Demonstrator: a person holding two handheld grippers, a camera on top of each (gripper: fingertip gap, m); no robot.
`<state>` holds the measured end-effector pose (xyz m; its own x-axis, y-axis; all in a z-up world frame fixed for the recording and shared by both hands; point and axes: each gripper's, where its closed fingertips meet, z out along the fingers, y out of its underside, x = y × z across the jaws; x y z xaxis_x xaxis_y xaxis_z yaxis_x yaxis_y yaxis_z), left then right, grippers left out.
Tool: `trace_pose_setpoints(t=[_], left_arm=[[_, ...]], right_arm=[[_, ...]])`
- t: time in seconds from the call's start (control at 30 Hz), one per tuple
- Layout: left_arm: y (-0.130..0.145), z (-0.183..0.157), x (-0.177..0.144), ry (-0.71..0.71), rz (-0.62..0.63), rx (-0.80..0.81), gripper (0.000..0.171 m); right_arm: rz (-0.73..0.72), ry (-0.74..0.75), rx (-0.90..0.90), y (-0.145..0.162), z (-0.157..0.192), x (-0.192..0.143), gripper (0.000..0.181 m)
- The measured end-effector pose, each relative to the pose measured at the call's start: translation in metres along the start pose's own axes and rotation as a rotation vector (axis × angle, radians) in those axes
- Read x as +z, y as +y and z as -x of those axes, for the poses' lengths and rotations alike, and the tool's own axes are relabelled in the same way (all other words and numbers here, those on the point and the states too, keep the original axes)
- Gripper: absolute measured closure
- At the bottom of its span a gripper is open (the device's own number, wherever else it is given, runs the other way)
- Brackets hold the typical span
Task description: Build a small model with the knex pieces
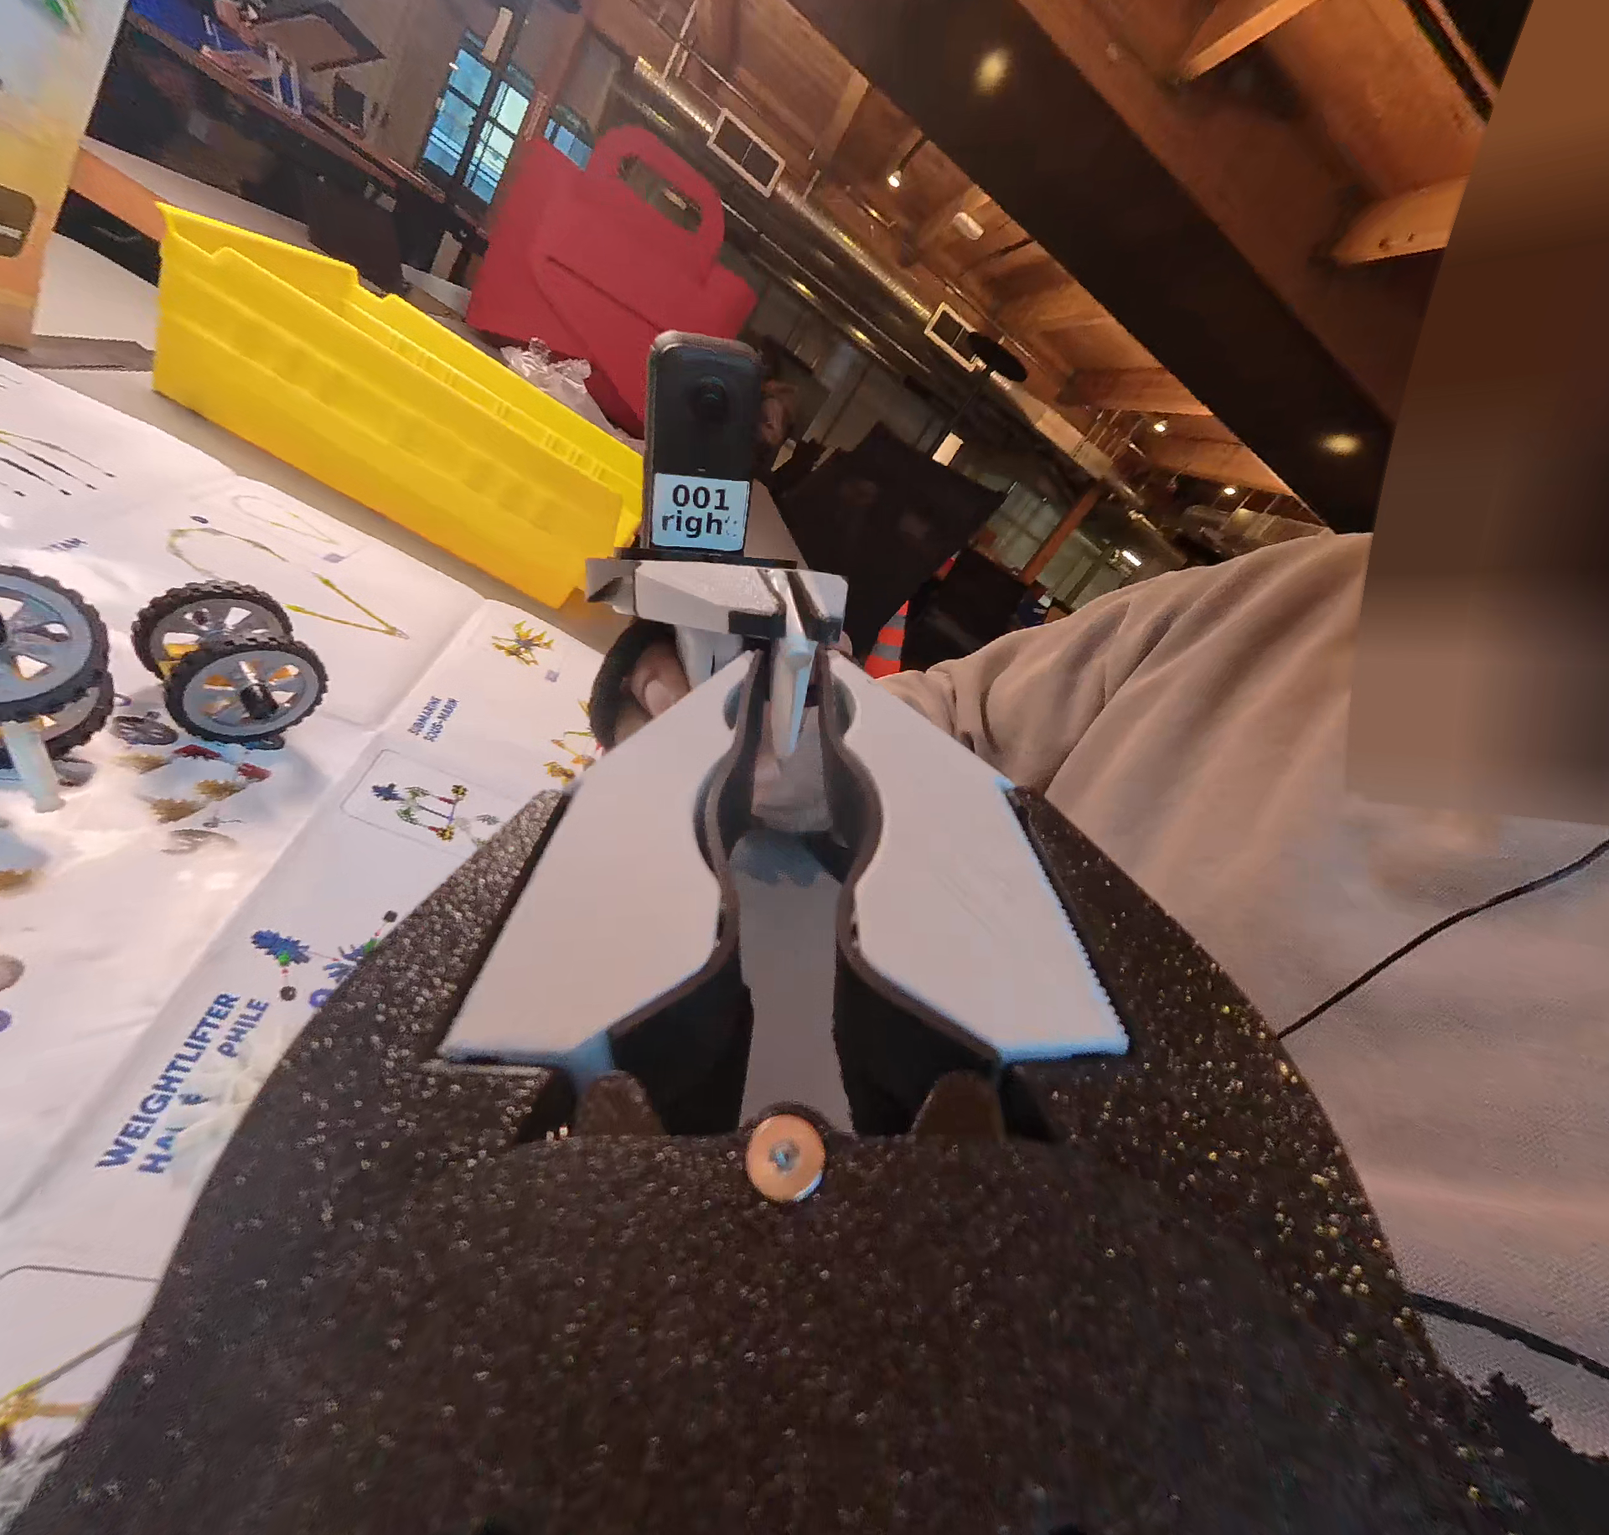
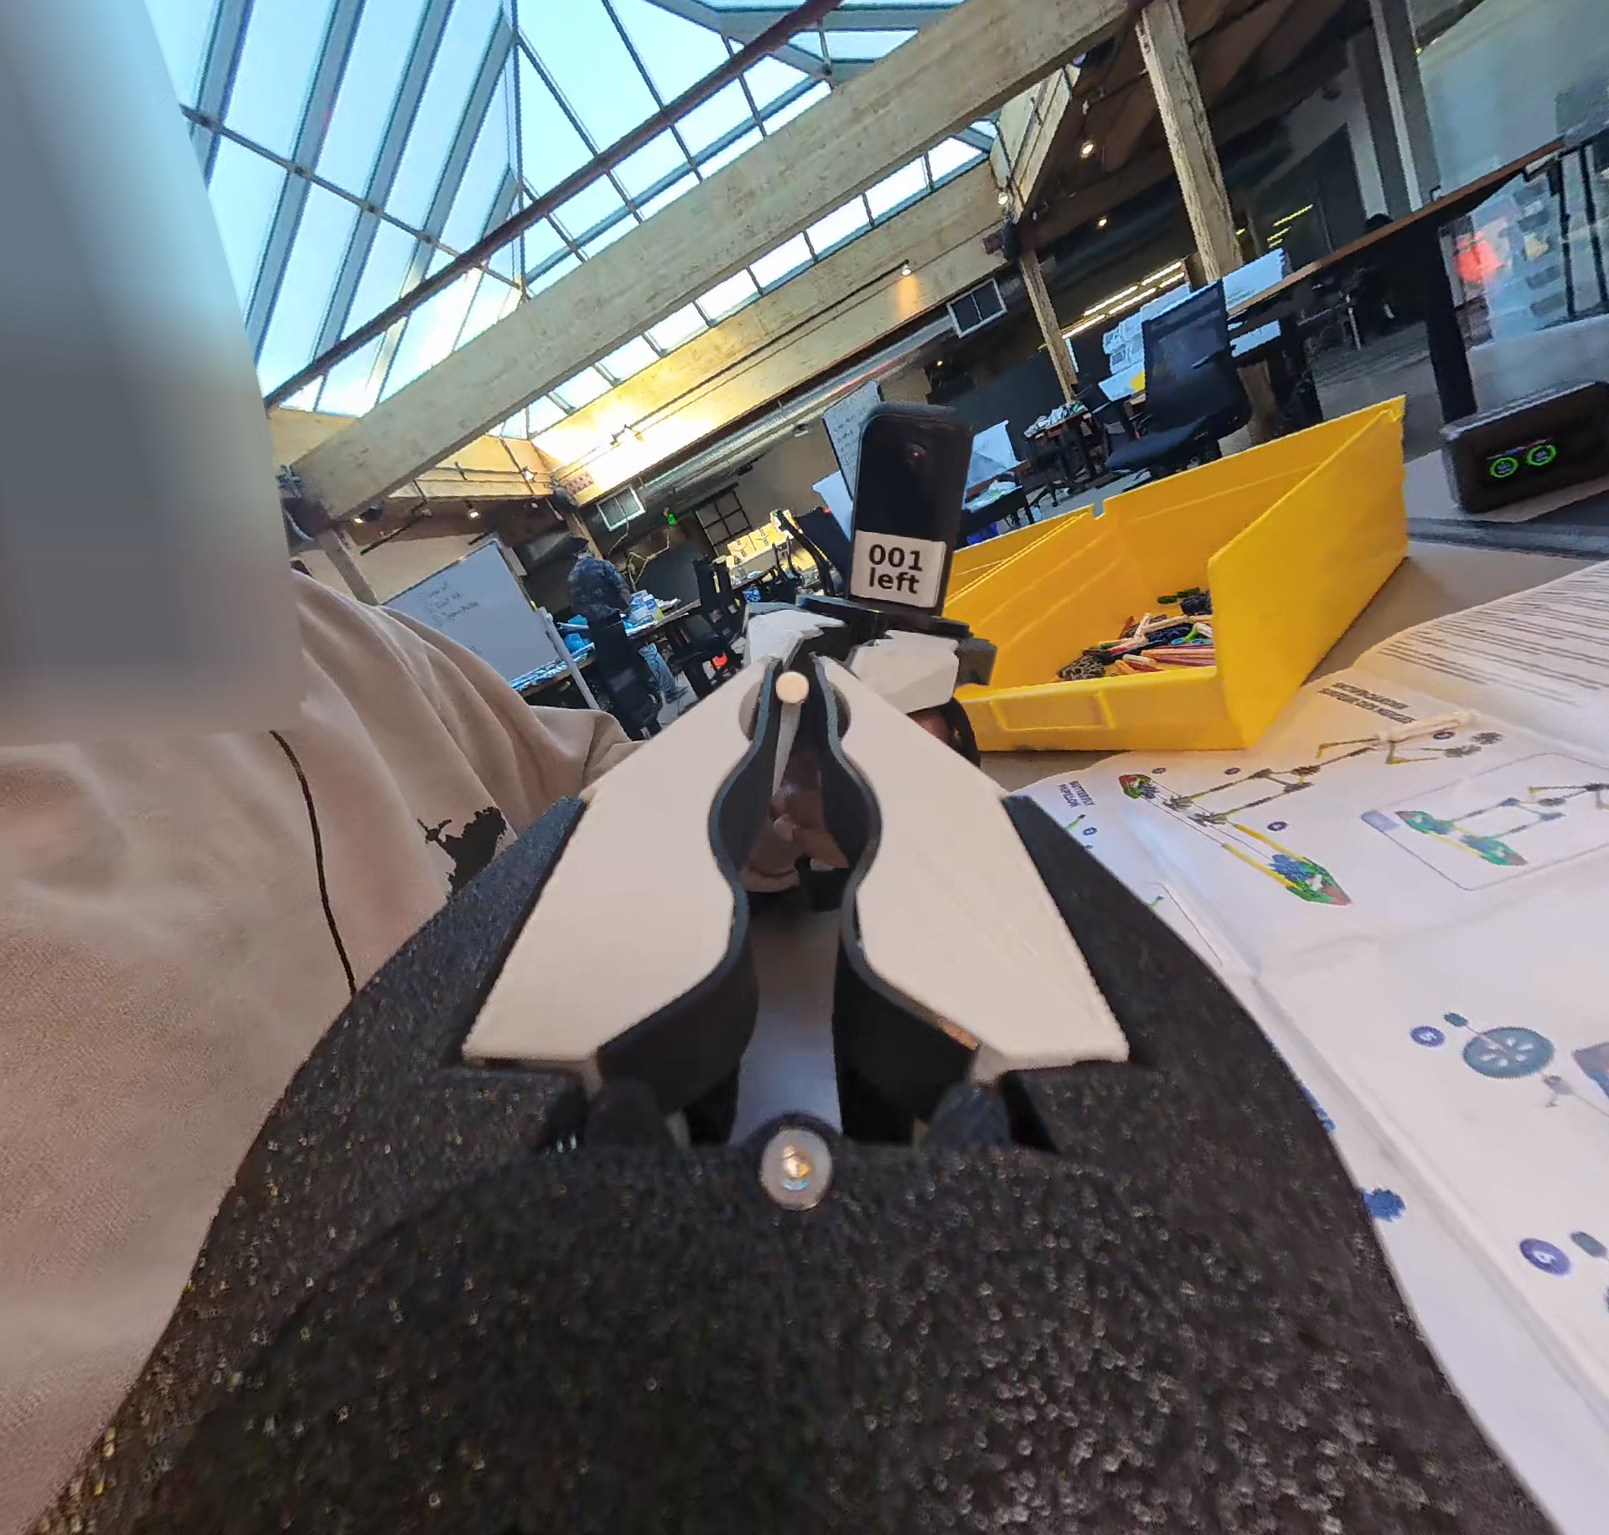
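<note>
**While both claws pinch one thin rod in mid-air, a slip looks like the main hazard**

Two hand-held grippers meet nose to nose in front of a person's beige sleeve [image 1: 1132, 692]. The left gripper [image 1: 775, 675] has its jaws drawn almost together on a white rod [image 1: 794, 692], which stands tilted between the tips. The right gripper [image 2: 794, 684] faces it, and its jaws are likewise closed on the rod, whose round end shows at its tip. The rod is held off the table, between the two claws.

To one side lies a printed instruction sheet [image 1: 261, 797]. A small wheeled assembly [image 1: 235, 666] sits on it. Beyond is a yellow bin [image 2: 1219, 623] holding coloured building pieces [image 2: 1149, 640] (too small to tell apart).

As a judgement, the rod is slender and smooth, and each claw seems to grip only a short length of it. If the grippers twist or pull out of line, the rod could pivot, bend or spring free. A dropped rod may fall out of reach. The two sets of tips are also touching or nearly so, and they could knock each other and loosen either grip.
</note>
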<state>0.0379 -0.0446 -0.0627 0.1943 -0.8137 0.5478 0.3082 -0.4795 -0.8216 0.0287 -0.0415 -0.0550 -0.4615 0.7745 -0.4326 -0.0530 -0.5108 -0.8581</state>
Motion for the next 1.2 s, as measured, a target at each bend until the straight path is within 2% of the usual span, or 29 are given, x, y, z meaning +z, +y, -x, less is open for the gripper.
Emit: trace_pose_setpoints(t=[0.27, 0.37, 0.43, 0.47, 0.5, 0.57, 0.63, 0.7, 0.77, 0.87, 0.9, 0.97, 1.1, 1.2], left_arm=[[0.001, -0.006, 0.005, 0.051, -0.021, -0.06, 0.168], [0.006, -0.004, 0.004, 0.017, 0.019, 0.007, 0.169], [0.002, 0.001, -0.002, -0.056, 0.039, 0.099, 0.168], [-0.004, 0.007, -0.009, -0.122, 0.058, 0.165, 0.169], [-0.014, 0.018, -0.021, -0.247, 0.08, 0.262, 0.169], [-0.051, 0.051, -0.072, -0.662, 0.147, 0.519, 0.169], [-0.094, 0.065, -0.143, -1.061, 0.19, 0.666, 0.169], [-0.116, 0.071, -0.211, -1.353, 0.231, 0.655, 0.168], [-0.117, 0.078, -0.266, -1.549, 0.275, 0.57, 0.169], [-0.099, 0.095, -0.32, -1.721, 0.35, 0.443, 0.167], [-0.096, 0.099, -0.328, -1.749, 0.357, 0.437, 0.158], [-0.093, 0.102, -0.325, -1.757, 0.391, 0.484, 0.146], [-0.089, 0.103, -0.266, -1.6, 0.447, 0.638, 0.146], [-0.064, 0.106, -0.202, -1.343, 0.502, 0.682, 0.146]], right_arm=[[0.03, 0.007, -0.106, 0.001, 0.005, -0.001, 0.178], [0.073, 0.025, -0.148, 0.005, 0.003, -0.002, 0.177], [0.068, 0.034, -0.153, 0.0, 0.002, -0.005, 0.166], [0.059, 0.056, -0.154, -0.005, -0.001, -0.008, 0.158], [0.058, 0.092, -0.159, -0.011, -0.007, -0.012, 0.15], [0.075, 0.165, -0.199, -0.021, -0.018, -0.023, 0.146], [0.135, 0.262, -0.274, -0.024, -0.033, -0.034, 0.141], [0.234, 0.346, -0.349, -0.017, -0.047, -0.041, 0.137], [0.336, 0.397, -0.391, -0.003, -0.057, -0.043, 0.131], [0.459, 0.433, -0.421, 0.019, -0.066, -0.044, 0.129], [0.503, 0.444, -0.427, 0.026, -0.069, -0.046, 0.128], [0.578, 0.465, -0.431, 0.038, -0.075, -0.049, 0.126], [0.665, 0.484, -0.379, 0.053, -0.082, -0.057, 0.127], [0.756, 0.479, -0.339, 0.07, -0.083, -0.062, 0.135]])
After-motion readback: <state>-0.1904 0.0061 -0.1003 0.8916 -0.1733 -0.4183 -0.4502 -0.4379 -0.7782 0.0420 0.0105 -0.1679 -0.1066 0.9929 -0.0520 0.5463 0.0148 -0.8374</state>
